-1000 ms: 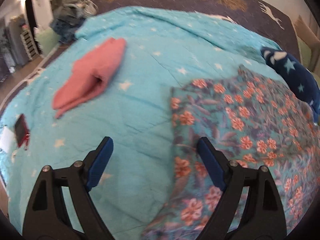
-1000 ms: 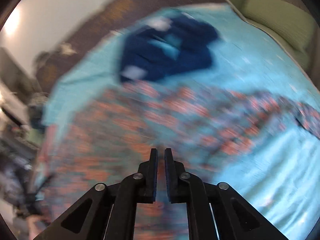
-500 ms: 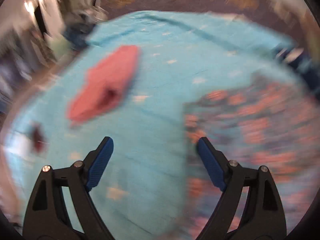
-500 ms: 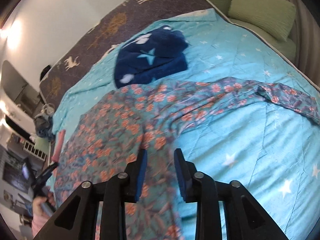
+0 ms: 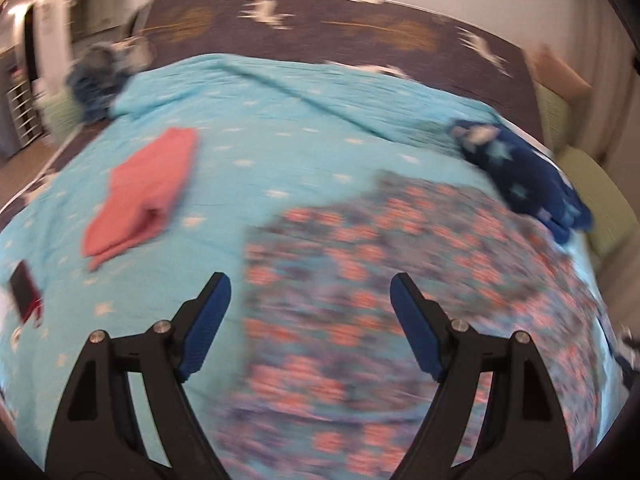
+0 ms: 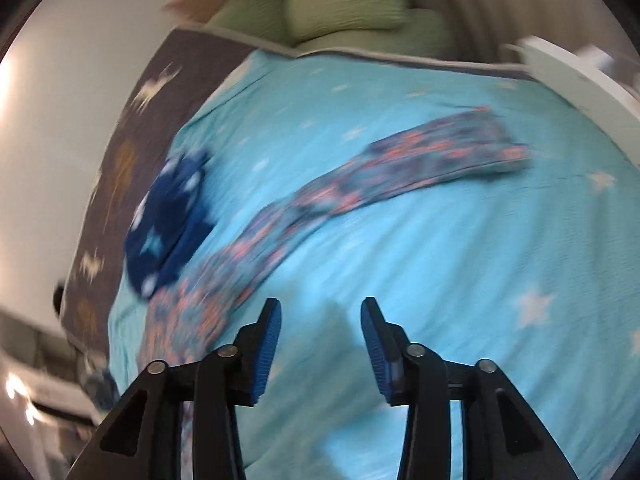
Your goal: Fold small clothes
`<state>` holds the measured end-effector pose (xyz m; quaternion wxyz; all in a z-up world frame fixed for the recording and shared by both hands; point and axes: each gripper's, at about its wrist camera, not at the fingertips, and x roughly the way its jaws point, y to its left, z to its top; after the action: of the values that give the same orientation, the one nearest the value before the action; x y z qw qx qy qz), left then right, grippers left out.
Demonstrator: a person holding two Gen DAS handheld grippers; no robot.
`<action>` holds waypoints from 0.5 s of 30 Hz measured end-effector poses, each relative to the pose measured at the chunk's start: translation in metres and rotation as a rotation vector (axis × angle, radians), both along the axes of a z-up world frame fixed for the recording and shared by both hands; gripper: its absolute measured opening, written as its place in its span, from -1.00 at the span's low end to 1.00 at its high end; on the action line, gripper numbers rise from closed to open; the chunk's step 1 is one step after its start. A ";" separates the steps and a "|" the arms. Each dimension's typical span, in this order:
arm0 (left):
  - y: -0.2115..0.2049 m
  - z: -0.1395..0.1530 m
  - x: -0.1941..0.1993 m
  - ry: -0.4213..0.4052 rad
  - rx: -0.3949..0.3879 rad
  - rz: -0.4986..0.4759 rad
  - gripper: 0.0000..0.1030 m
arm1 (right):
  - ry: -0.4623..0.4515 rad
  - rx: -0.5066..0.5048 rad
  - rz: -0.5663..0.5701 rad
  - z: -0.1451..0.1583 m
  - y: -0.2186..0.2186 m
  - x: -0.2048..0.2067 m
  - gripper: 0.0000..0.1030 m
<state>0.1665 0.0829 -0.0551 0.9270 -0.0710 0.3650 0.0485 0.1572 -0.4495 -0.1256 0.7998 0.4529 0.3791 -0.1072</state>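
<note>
a home bedroom: a bed (image 5: 400, 36) with a turquoise star-print quilt (image 5: 280, 128) spread over a dark deer-patterned cover, green pillows (image 6: 344, 4) past its far edge, clothes lying on top.

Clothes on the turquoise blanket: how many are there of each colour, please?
Pink folded garment: 1
Navy garment with stars: 1
Floral garment: 1
Total: 3

Motion blur smears the floral garment (image 5: 380, 280) (its lower part cut off).
</note>
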 end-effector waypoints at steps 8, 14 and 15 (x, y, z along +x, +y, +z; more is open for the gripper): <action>-0.069 -0.025 0.001 0.079 0.036 -0.134 0.59 | -0.016 0.252 -0.228 -0.044 -0.077 -0.013 -0.10; -0.079 -0.028 -0.001 0.098 0.040 -0.126 0.59 | -0.076 0.408 -0.396 -0.084 -0.115 0.001 -0.12; -0.079 -0.030 0.000 0.103 0.037 -0.125 0.59 | -0.080 0.417 -0.412 -0.088 -0.116 0.004 -0.12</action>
<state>0.1667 0.0037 -0.0848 0.9094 -0.0284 0.4150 0.0008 0.1609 -0.5659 -0.2136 0.6652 0.6788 0.2611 -0.1693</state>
